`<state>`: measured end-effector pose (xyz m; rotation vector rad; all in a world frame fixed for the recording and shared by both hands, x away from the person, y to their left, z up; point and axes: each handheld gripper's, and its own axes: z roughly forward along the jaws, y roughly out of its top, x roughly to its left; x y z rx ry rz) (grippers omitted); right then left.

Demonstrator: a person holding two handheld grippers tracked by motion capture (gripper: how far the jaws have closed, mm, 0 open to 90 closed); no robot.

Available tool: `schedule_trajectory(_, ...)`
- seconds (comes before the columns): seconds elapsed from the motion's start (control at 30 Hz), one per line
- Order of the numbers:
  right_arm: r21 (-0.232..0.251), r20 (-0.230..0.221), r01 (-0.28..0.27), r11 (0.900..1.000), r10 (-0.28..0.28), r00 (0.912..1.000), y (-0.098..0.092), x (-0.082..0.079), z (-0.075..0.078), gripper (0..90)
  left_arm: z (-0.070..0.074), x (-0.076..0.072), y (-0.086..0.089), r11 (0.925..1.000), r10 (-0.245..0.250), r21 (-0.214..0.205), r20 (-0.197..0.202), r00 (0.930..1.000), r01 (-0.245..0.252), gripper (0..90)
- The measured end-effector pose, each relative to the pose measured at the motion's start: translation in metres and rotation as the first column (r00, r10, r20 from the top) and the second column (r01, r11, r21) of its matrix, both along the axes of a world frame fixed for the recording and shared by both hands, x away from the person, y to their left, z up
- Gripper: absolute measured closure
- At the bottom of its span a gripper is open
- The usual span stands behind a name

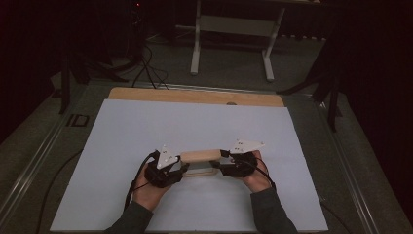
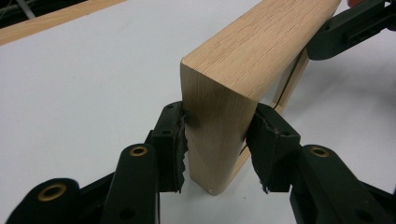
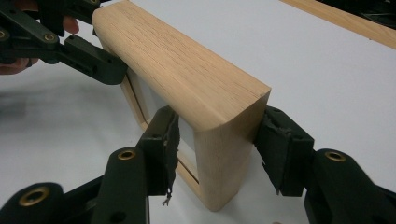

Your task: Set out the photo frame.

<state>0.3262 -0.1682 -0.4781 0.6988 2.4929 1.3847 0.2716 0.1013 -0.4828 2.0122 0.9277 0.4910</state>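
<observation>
Between the two hands, a wooden frame [image 1: 199,157] is standing on the bench [image 1: 122,131], each end pinched by left gripper [image 2: 217,140] and right gripper [image 3: 217,144], its lower rail partly hidden

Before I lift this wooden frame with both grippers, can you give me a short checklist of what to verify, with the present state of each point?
1. Left gripper has its jaws on both sides of the wooden frame end: ok.
2. Right gripper has its jaws on both sides of the other end: ok.
3. The two grippers hold opposite ends, so the load is balanced: ok.
4. Pads are worn and ragged; whether they grip firmly enough: cannot tell.
5. Frame stands upright on its edge on the white board: ok.
6. Cables trail back toward the person, away from the frame: ok.
</observation>
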Motion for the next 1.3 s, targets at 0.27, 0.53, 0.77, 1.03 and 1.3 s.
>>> schedule_trajectory(0.27, -0.005, 0.016, 0.011, 0.9999, -0.011, 0.9998, 0.002, -0.001, 0.000, 50.1, 0.001, 0.002, 0.000, 0.9999, 0.006, -0.009, 0.002, 1.0000, -0.006, 57.0)
schedule_trajectory(0.53, -0.012, 0.030, 0.025, 0.9996, -0.025, 0.9993, 0.004, -0.002, 0.001, 50.8, 0.001, 0.006, 0.001, 0.9998, 0.010, -0.018, -0.004, 0.9999, -0.010, 56.7)
schedule_trajectory(0.77, -0.008, 0.036, 0.037, 0.9993, -0.037, 0.9987, 0.007, -0.001, 0.000, 51.1, 0.003, 0.011, 0.005, 0.9995, 0.004, -0.031, -0.012, 0.9999, -0.004, 56.4)
schedule_trajectory(1.03, -0.012, 0.057, 0.054, 0.9984, -0.054, 0.9969, 0.013, 0.000, 0.001, 51.2, 0.005, 0.015, 0.009, 0.9995, 0.007, -0.032, -0.001, 1.0000, -0.007, 55.8)
schedule_trajectory(1.3, -0.001, 0.064, 0.078, 0.9970, -0.078, 0.9949, 0.016, 0.006, 0.002, 50.7, 0.006, 0.024, 0.010, 0.9988, 0.021, -0.045, 0.000, 0.9998, -0.021, 55.6)
